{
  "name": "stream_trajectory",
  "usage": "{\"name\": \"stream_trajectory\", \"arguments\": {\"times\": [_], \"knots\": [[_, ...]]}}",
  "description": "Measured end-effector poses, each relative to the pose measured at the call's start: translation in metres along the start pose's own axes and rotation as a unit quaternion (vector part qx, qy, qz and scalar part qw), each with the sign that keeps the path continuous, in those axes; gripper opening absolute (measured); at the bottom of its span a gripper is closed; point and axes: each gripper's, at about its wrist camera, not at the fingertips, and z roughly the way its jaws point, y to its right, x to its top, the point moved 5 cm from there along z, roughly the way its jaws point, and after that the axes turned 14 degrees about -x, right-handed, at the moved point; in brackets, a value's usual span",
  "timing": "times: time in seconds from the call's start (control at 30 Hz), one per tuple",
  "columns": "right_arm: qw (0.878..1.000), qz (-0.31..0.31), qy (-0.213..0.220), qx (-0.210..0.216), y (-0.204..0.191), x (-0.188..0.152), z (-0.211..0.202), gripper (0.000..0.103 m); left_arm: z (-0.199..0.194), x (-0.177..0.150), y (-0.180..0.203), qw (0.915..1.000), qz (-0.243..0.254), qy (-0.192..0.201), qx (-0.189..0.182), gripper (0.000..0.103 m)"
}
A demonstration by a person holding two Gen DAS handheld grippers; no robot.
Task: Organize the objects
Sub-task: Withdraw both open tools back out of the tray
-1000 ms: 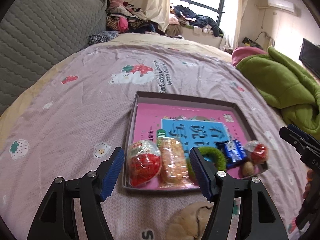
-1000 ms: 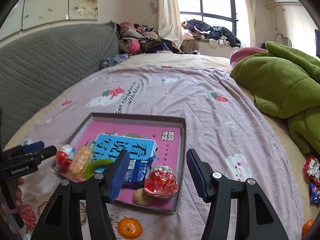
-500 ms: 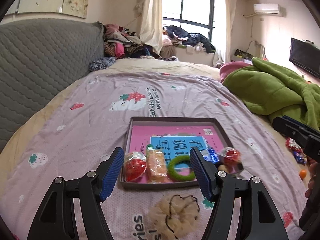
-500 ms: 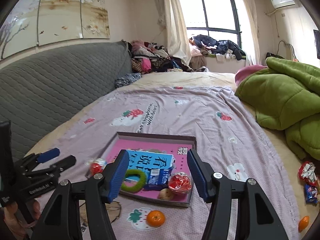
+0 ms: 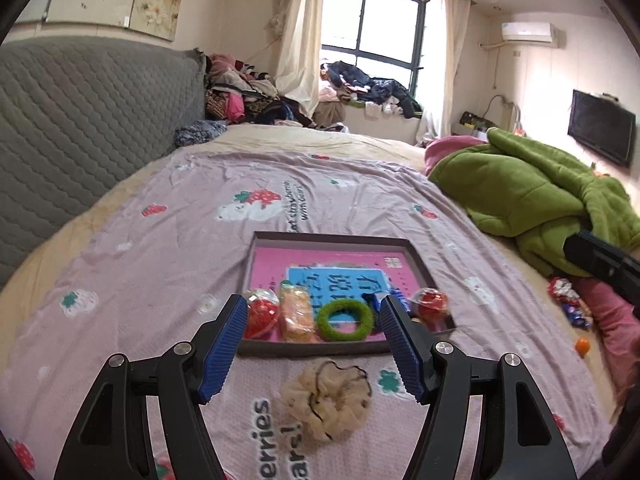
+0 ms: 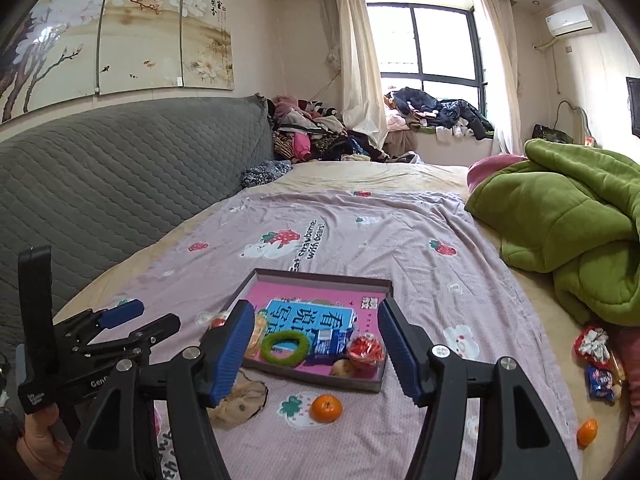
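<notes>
A shallow dark tray (image 5: 332,238) (image 6: 384,284) lies on the bed with a pink book in it. Along its near edge lie a red packet (image 5: 261,316), an orange snack pack (image 5: 297,315), a green ring (image 5: 345,320) (image 6: 285,346), a blue packet (image 6: 331,340) and a second red packet (image 5: 433,301) (image 6: 366,350). A beige scrunchie (image 5: 326,398) (image 6: 240,398) lies in front of the tray. My left gripper (image 5: 312,350) is open and empty, held above the scrunchie. My right gripper (image 6: 316,350) is open and empty, held back from the tray.
An orange (image 6: 326,408) lies on the sheet just in front of the tray. Snack packets (image 6: 596,360) and another orange (image 6: 587,432) lie at the right. A green blanket (image 5: 532,196) is heaped at the right, a grey quilted headboard (image 5: 80,120) at the left.
Both grippers have pulled back and risen from the tray, which now looks smaller and farther. The scrunchie and the orange have come fully into view. Both stay open.
</notes>
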Motion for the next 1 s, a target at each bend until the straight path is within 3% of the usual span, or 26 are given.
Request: {"name": "stream_trajectory", "arguments": {"times": [0.3,0.7,1.0], "knots": [[1.0,-0.005,-0.008,-0.011,0.003,-0.02,-0.015,0.064,-0.011,-0.017,0.01,0.9998,-0.002,-0.002,-0.019,0.07],[1.0,-0.005,-0.015,-0.004,-0.003,-0.038,-0.028,0.064,-0.025,-0.025,0.013,0.9999,0.003,-0.004,-0.014,0.07],[0.999,-0.015,-0.034,0.002,-0.013,-0.073,-0.022,0.064,-0.017,-0.045,0.01,0.9997,-0.002,-0.021,-0.014,0.071]]}}
